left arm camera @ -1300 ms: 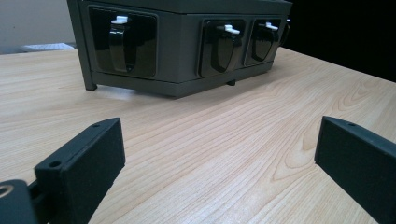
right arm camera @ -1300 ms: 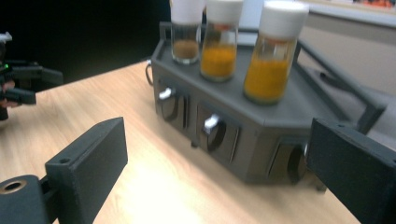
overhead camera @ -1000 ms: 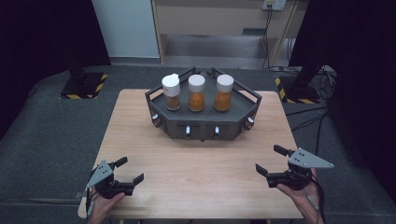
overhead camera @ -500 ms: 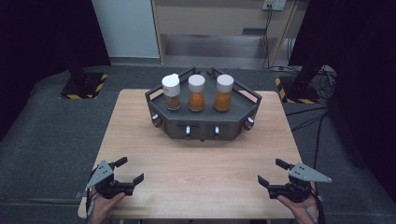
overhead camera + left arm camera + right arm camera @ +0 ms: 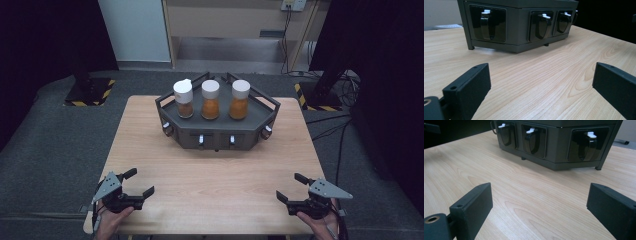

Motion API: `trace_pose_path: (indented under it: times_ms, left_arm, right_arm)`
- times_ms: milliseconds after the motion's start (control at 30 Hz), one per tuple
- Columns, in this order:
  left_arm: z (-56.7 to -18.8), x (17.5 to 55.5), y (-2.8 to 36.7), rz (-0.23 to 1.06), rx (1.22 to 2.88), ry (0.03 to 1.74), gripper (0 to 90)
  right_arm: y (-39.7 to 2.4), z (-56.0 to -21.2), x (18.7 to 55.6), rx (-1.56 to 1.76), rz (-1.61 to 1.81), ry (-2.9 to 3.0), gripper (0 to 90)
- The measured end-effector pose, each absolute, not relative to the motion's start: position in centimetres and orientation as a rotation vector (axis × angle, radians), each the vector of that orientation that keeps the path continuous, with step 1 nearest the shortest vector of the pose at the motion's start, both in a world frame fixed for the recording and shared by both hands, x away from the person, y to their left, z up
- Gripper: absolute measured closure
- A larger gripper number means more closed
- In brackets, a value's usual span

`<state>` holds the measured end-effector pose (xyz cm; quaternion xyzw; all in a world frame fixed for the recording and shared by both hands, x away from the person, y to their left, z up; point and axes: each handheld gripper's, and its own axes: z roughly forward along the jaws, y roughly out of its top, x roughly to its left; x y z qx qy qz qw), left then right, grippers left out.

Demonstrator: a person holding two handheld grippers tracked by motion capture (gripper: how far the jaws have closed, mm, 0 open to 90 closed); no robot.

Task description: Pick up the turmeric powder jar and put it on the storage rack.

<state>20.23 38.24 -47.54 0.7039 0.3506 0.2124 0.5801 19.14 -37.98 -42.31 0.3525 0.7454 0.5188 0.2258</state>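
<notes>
Bare wooden table (image 5: 215,175) separates 2 wide-open grippers, left gripper (image 5: 135,184) and right gripper (image 5: 291,188), near its front edge.

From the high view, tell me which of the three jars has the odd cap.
The leftmost jar: its white cap sits tilted and taller, while the other two caps sit flat.

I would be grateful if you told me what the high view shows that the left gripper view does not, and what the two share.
High view alone: three white-capped jars of orange-brown contents standing in a row on top of the dark grey angular console, plus the person's hands holding the left gripper and the right gripper, both open, near the table's front edge.

Left gripper view alone: a close look at the white-tipped black levers recessed in the console's front, seen between that gripper's own open black jaws.

Both share the console and the light wooden table.
</notes>
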Motion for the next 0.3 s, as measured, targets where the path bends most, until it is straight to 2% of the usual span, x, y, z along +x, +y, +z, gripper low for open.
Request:
trace_pose_path:
  times_ms: [300]
  left_arm:
    - [-47.49,20.23,38.19,0.498,1.651,0.813,0.7]
  right_arm:
    - [-38.02,-42.37,19.15,0.982,1.426,2.050,6.3]
